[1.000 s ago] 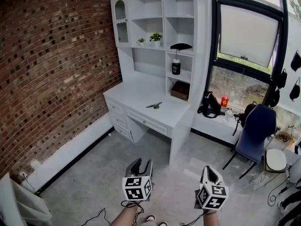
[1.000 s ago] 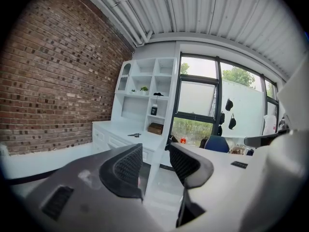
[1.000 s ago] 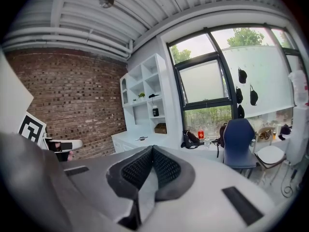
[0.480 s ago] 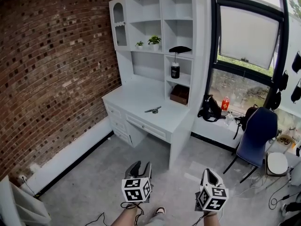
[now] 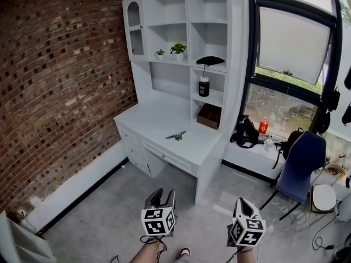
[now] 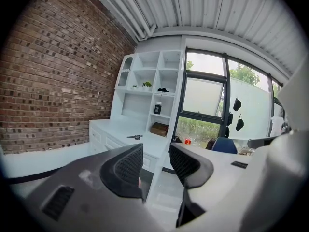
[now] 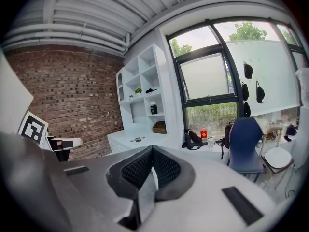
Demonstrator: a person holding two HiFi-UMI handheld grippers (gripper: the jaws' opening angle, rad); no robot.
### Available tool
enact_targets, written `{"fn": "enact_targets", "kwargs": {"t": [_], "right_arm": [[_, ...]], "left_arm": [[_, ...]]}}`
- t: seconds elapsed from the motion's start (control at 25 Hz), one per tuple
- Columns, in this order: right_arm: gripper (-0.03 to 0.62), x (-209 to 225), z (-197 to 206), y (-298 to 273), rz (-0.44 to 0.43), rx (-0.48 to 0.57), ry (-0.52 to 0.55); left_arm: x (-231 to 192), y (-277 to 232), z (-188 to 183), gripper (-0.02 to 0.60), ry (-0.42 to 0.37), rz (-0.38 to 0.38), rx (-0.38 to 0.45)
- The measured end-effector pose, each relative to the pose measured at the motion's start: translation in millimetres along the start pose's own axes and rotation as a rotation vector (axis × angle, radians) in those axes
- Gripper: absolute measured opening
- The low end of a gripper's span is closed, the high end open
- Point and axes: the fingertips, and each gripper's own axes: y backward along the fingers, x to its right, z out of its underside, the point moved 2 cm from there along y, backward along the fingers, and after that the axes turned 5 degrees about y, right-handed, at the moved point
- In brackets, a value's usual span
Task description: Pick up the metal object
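Against a second ago: white desk (image 5: 159,119) lower and further left in the head view, metal object (image 5: 176,135) lower in frame along with it, so somewhat nearer the tools. Left gripper (image 5: 164,194) and right gripper (image 5: 243,203) at much the same spot by the bottom edge as before, marker cubes toward the camera. Both held low over the grey floor, side by side and apart, pointing forward toward the desk, bare forearms just showing beneath. Left: jaws spread, a clear gap, only floor and desk front seen through it, nothing held. Right: jaws pressed together pad to pad, nothing pinched. Metal object flat on the desk top near its front edge, well ahead of both tools and well apart from them; from the left gripper, a touch left of the line through its gap; from the right gripper, ahead and slightly left as well. Brick wall (image 5: 60,92) off to the left of the left gripper. Blue chair (image 5: 299,163) ahead and to the right of the right gripper.
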Motion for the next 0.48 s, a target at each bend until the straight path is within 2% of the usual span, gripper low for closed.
{"fn": "enact_targets", "kwargs": {"t": [0.48], "right_arm": [[0.002,-5.7,-49.3,-118.4,-0.007,0.011,0.021]], "left_arm": [[-37.5,-113.8,-37.8,0.161,-0.001,0.008,0.001]]}}
